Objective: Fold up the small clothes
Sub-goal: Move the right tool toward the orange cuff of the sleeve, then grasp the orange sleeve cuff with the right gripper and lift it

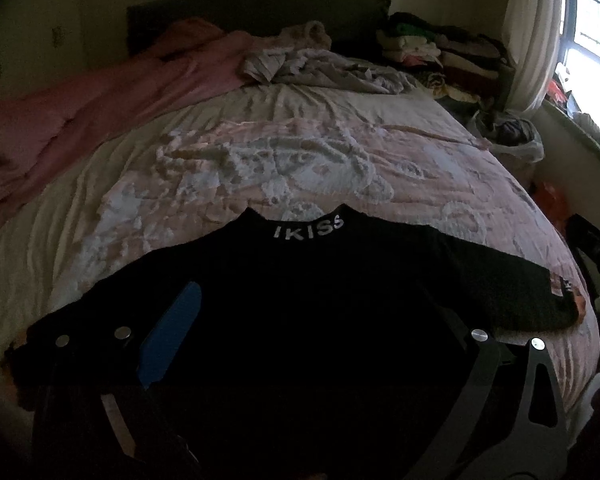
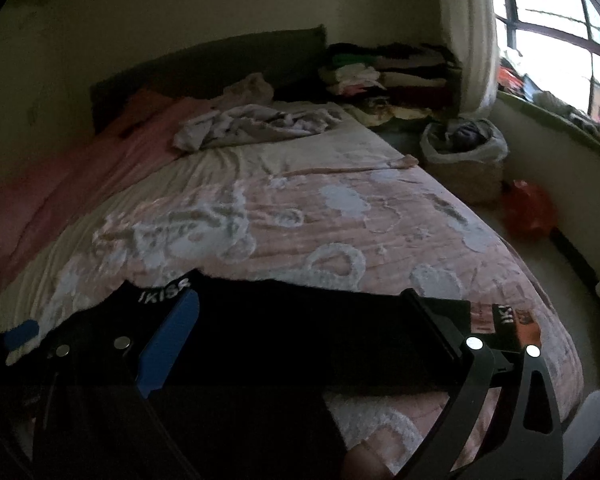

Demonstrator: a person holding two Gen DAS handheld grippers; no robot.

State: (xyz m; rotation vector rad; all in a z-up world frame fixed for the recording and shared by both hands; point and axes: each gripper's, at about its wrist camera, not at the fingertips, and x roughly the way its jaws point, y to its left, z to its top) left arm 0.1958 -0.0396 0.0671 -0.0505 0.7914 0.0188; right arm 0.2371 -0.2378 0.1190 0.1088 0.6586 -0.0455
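A black long-sleeved top [image 1: 320, 300] with white "IKISS" lettering on its collar lies spread flat on the bed, sleeves out to both sides. My left gripper [image 1: 312, 312] hovers over its body with the jaws wide apart, blue pad [image 1: 176, 328] on the left. In the right wrist view the same top [image 2: 300, 332] shows with its right sleeve and patterned cuff [image 2: 504, 320]. My right gripper [image 2: 304, 312] is open over that sleeve. Neither gripper holds cloth.
The bed has a pink and white quilt [image 1: 300, 168], a cream sheet [image 1: 40, 240] and a pink blanket [image 1: 100, 100] at the left. Crumpled grey clothes [image 1: 320, 66] and a stack of folded clothes [image 1: 440, 48] lie near the headboard. A basket [image 2: 464, 160] stands by the window wall.
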